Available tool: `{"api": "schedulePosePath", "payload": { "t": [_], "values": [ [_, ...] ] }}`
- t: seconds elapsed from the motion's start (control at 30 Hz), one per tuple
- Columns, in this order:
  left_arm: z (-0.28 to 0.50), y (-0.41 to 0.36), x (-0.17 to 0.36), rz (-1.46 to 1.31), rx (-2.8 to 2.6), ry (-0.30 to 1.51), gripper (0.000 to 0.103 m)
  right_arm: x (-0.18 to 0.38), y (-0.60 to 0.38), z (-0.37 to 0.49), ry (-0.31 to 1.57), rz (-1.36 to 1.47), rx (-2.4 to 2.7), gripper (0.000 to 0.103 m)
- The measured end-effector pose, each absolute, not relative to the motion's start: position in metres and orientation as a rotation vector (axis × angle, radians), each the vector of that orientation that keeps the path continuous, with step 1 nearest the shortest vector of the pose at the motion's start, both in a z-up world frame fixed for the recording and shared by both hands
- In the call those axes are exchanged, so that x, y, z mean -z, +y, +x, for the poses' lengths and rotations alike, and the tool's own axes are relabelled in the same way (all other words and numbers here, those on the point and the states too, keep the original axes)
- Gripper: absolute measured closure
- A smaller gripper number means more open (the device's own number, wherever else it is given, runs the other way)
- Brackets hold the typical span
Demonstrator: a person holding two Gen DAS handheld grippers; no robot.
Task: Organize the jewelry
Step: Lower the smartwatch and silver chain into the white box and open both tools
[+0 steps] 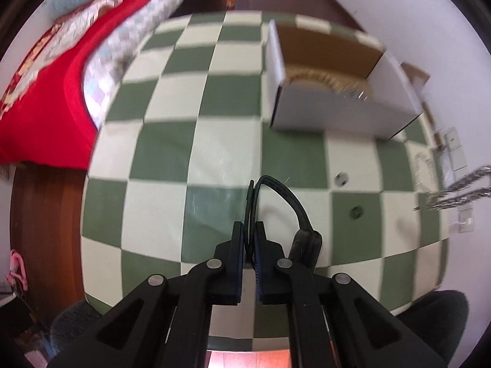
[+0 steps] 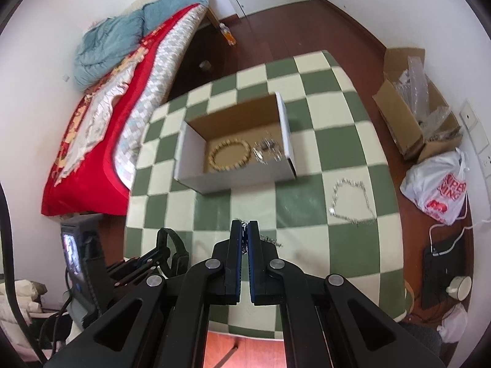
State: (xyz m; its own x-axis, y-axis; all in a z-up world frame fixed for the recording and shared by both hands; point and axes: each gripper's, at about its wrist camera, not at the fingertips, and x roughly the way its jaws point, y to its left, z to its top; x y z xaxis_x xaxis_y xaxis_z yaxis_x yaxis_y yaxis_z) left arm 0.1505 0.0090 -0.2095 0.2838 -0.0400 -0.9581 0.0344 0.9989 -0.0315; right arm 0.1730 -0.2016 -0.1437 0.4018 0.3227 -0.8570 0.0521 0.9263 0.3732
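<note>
A silver chain [image 2: 270, 239] hangs pinched in the right gripper [image 2: 244, 225] and a black watch [image 1: 276, 202] is pinched by its strap in the left gripper [image 1: 249, 227], both lifted above the checked table [image 2: 353, 141], likely bound for the open box [image 2: 196, 181] holding a bead bracelet [image 2: 230, 155].

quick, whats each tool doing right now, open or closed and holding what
Left tool: closed on a black watch strap.
Right tool: closed on a silver chain, lifted above the checkered table.

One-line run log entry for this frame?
left gripper: shut on black watch | right gripper: shut on silver chain | box: bead bracelet inside
</note>
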Motion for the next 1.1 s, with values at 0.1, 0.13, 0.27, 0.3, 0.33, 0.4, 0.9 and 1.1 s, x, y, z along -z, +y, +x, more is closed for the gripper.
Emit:
{"api": "schedulePosePath", "payload": {
  "t": [0.1, 0.13, 0.27, 0.3, 0.33, 0.4, 0.9, 1.1],
  "values": [
    [0.159, 0.006, 0.174, -0.043, 0.086, 1.228, 0.100, 0.123, -0.201, 0.186, 1.119, 0.367, -0.198, 0.100],
    [0.166, 0.007, 0.164, -0.050, 0.096, 1.213, 0.100, 0.117, -0.201, 0.192, 1.108, 0.366, -0.204, 0.100],
    [0.206, 0.003, 0.123, -0.089, 0.160, 1.165, 0.100, 0.101, -0.198, 0.223, 1.083, 0.345, -0.208, 0.100],
    [0.219, 0.001, 0.118, -0.094, 0.171, 1.161, 0.100, 0.099, -0.197, 0.230, 1.080, 0.342, -0.208, 0.100],
    [0.231, -0.002, 0.116, -0.094, 0.178, 1.161, 0.100, 0.099, -0.196, 0.238, 1.081, 0.334, -0.208, 0.100],
    [0.251, -0.007, 0.114, -0.079, 0.179, 1.155, 0.099, 0.100, -0.193, 0.258, 1.087, 0.316, -0.199, 0.100],
    [0.342, -0.013, 0.199, -0.085, 0.114, 1.365, 0.093, 0.187, -0.180, 0.372, 1.267, 0.231, -0.113, 0.099],
    [0.341, -0.015, 0.182, -0.056, 0.079, 1.289, 0.042, 0.185, -0.191, 0.371, 1.256, 0.239, -0.073, 0.044]
  ]
}}
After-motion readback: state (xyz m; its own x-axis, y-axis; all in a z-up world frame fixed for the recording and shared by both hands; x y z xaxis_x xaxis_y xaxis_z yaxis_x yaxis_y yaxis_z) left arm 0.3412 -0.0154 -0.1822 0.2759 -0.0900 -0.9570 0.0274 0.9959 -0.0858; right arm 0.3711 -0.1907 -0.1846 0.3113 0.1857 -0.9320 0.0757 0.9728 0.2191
